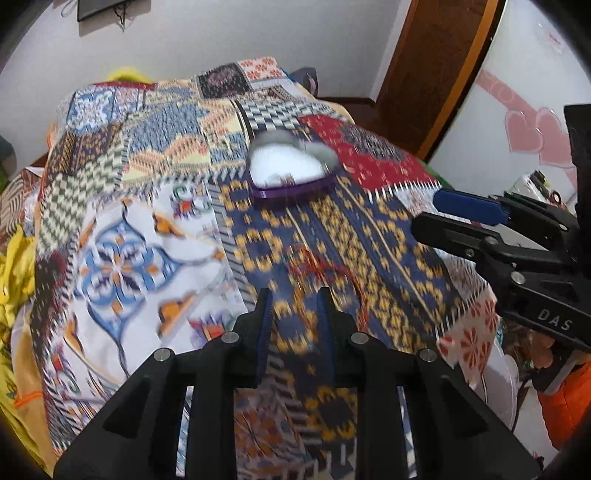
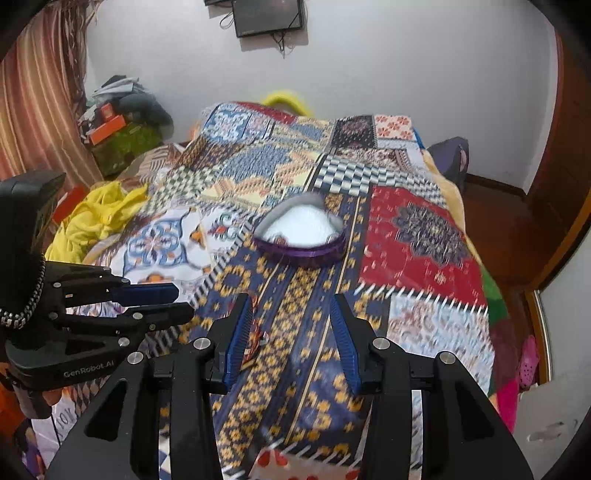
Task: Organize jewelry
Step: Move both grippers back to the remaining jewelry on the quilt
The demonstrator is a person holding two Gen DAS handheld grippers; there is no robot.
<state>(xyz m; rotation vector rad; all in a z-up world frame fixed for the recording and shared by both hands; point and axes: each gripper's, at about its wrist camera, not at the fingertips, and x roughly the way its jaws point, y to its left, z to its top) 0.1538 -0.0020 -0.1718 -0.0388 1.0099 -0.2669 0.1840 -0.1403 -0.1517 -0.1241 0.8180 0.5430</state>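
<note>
This is a bedroom in a home: a bed (image 2: 421, 236) under a patchwork quilt (image 2: 258, 162) fills it, with a striped curtain (image 2: 40, 110), a wall-hung screen (image 2: 269, 16), a wooden door (image 1: 439, 66) and piled yellow clothes (image 2: 99, 218) beside the bed's left edge.

motion-blurred purple heart-shaped box (image 1: 291, 173), its contents unreadable; red jewelry (image 2: 255, 338) partly hidden behind the right tool (image 2: 291, 332)
</note>
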